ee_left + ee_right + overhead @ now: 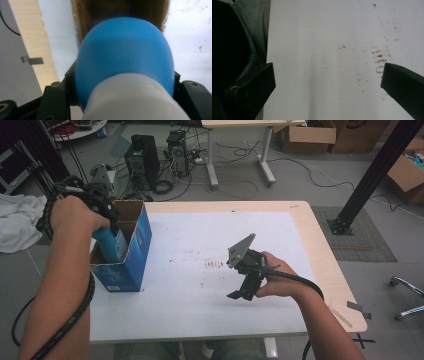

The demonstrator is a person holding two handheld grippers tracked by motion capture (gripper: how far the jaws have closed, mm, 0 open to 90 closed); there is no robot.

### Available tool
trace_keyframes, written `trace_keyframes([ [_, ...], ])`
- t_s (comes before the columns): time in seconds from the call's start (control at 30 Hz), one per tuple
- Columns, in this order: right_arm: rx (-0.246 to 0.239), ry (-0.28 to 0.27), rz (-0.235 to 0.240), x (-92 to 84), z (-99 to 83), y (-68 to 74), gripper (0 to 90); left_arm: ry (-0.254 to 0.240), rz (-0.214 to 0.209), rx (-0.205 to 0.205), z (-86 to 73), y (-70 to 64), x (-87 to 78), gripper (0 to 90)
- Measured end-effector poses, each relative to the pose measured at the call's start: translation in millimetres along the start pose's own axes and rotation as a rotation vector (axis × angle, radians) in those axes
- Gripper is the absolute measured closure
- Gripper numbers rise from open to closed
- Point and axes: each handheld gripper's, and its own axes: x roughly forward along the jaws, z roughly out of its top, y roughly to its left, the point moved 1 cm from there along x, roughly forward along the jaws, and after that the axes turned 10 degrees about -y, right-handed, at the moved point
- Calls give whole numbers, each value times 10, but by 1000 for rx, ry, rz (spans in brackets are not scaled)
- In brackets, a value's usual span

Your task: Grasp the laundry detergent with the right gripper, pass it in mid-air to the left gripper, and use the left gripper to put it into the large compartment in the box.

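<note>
A blue cardboard box (131,262) stands open-topped at the left edge of the white table top (200,305). My left gripper (107,226) reaches down into it, shut on a rounded blue object with a white end (106,246). In the left gripper view the blue object (125,60) sits between the jaws, with the brown box wall (120,8) beyond it. My right gripper (242,294) hovers over the table's middle right, tilted down. Its jaws stand wide apart in the right gripper view, open (328,82) with nothing between them.
Brown smudges (215,265) mark the white surface near the centre. A grey tape strip (358,307) lies at the table's right wooden edge. A black post (372,175) rises at the back right. Computer towers (142,157) and cables lie on the floor behind.
</note>
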Motion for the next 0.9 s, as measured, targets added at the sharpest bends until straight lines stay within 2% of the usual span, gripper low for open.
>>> trace_keyframes([
  [0.33,10,-6,-9,-22,-32,2,0,7,0,-5,-11,-23,345,390],
  [0.5,7,-11,-12,-32,-30,11,0,27,2,1,-7,-24,473,390],
  [0.6,8,-13,-12,-27,-32,11,0,23,2,3,-7,-37,553,390],
  [0.8,11,-11,-10,-19,-41,16,0,24,-2,9,-8,-31,665,390],
  [0.9,16,-14,-14,-38,-53,19,0,10,-7,9,-14,-20,658,391],
])
